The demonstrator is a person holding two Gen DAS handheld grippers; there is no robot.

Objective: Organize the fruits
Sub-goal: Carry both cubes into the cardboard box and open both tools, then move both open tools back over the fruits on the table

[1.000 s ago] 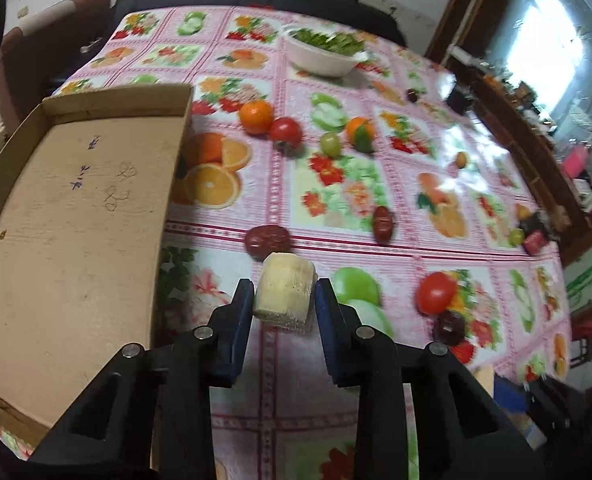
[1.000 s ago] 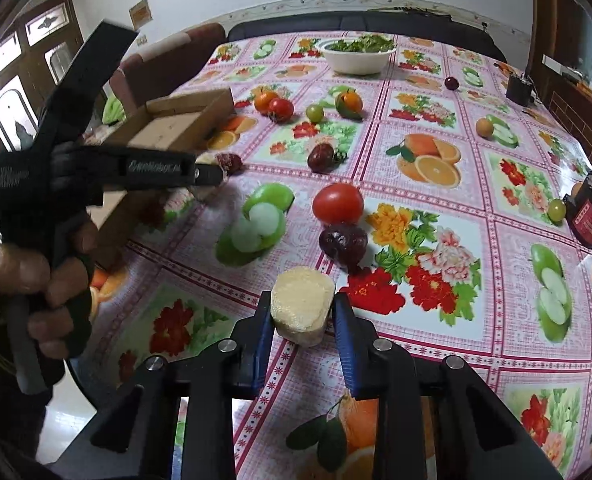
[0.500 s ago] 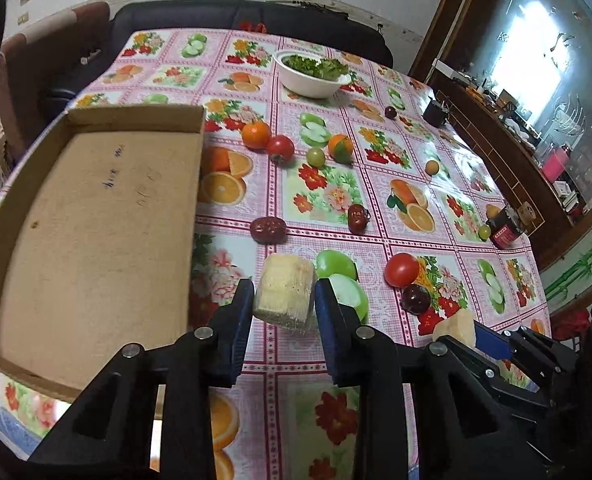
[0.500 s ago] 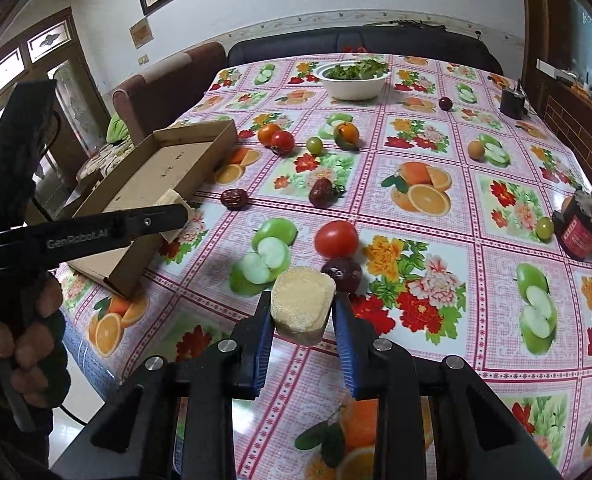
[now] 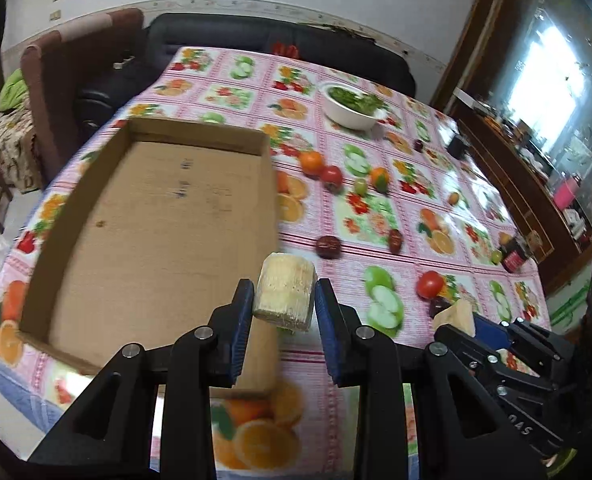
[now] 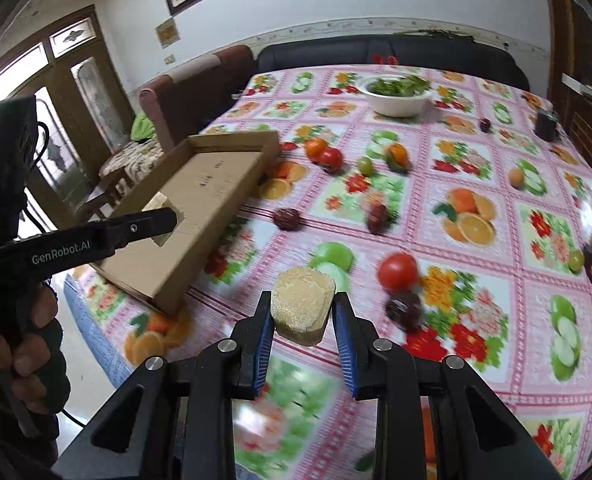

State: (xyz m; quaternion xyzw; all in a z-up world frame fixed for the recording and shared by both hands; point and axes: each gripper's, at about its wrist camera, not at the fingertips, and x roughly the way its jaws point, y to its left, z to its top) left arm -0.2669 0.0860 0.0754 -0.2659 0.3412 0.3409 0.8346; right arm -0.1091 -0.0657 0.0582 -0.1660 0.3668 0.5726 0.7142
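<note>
1. Between the blue pads of the left gripper [image 5: 283, 300] sits a pale yellow fruit chunk [image 5: 285, 292], clamped by its sides; its ridged face points away from the camera, and most of it stands out beyond the fingertips.
2. Ahead and to the left of that gripper lies the cardboard tray [image 5: 95, 184], open-topped, with nothing in it that I can see; its near right wall runs just under the held chunk.
3. The right gripper [image 6: 302, 320] is likewise closed on a second pale chunk [image 6: 302, 306], held just past its tips, with the tray [image 6: 215, 184] well off to its left.
4. Beyond both grippers, loose fruit stays scattered on the printed tablecloth [image 6: 476, 280]: a red tomato [image 6: 398, 271], a dark plum [image 6: 406, 308] and a brown date [image 6: 287, 218] nearest, more farther off.
5. My judgement: both chunks are bound for the tray, neither yet set down.
6. Risks: each chunk is pinched only near its base, so a quick tilt could swing it loose. Lowering the left chunk too early would catch it on the tray wall and shove the light cardboard. With both grippers heading for one tray, they could knock each other at its edge.
</note>
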